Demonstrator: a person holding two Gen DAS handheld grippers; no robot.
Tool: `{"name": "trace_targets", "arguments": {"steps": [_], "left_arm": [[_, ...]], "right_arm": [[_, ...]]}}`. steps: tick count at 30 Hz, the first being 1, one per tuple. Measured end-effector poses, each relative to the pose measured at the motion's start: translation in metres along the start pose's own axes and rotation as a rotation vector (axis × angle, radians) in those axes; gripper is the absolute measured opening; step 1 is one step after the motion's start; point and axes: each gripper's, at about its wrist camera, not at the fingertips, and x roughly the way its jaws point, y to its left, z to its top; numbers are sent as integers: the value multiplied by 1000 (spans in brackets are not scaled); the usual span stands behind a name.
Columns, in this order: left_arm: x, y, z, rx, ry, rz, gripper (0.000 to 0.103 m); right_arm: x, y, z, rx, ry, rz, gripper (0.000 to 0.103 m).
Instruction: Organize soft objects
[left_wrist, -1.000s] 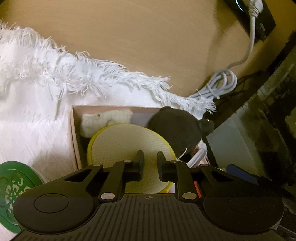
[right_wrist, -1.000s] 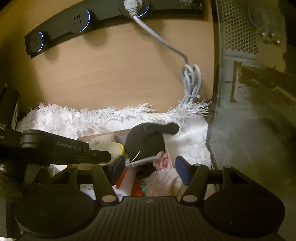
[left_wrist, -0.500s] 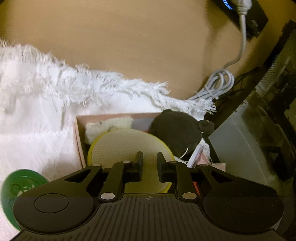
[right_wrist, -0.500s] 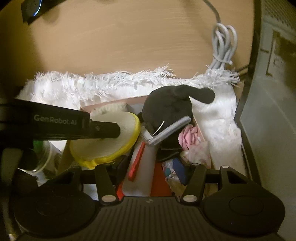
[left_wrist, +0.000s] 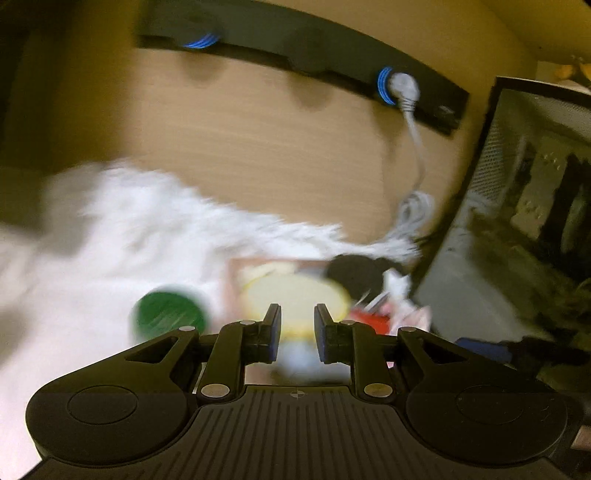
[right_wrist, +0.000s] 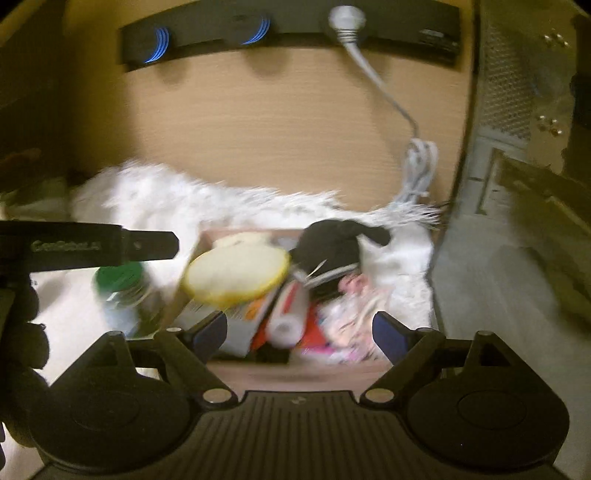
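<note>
We are between grasps: the soft things already sit packed in the box (right_wrist: 258, 363), which rests on the white fringed rug (right_wrist: 155, 199) just beside the dark cabinet (right_wrist: 517, 295). Inside it we see the yellow round pad (right_wrist: 236, 275) at the left, the black plush toy (right_wrist: 332, 247) at the far right corner, and a pink crumpled piece of cloth (right_wrist: 351, 314) nearer us, with a white roll (right_wrist: 290, 315) between them. Our right gripper (right_wrist: 300, 329) hangs over the near end of the box, its jaws just having spread wide with nothing pinched between them. Our left gripper (left_wrist: 297, 328) is nearly clenched and empty, held clear above the box's left side, near the green-lidded jar (right_wrist: 122, 291). Judging by this, one item has just been let go. The next move calls for choosing the next loose soft thing, which the blur keeps us from picking out, and lowering open jaws around it.
</note>
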Motion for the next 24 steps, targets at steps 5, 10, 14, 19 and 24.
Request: {"name": "trace_targets", "arguments": {"steps": [5,10,14,19,24], "left_arm": [[-40,-4,-72,-100,36,180,22],[-54,-19,-127,-162,83,300,22],[-53,-33,-153,-177,95,369,22],[-45,-48,-158,-136,78,430,22],[-42,-63,-166,-76,79,488,22]], "right_arm": [[-18,10,-39,-104,16,130,93],[-12,13,-77,-182,86,211,95],[-6,10,-98,-217,135,238,96],[7,6,-115,-234,200,248,103],[12,-5,-118,-207,177,260,103]]}}
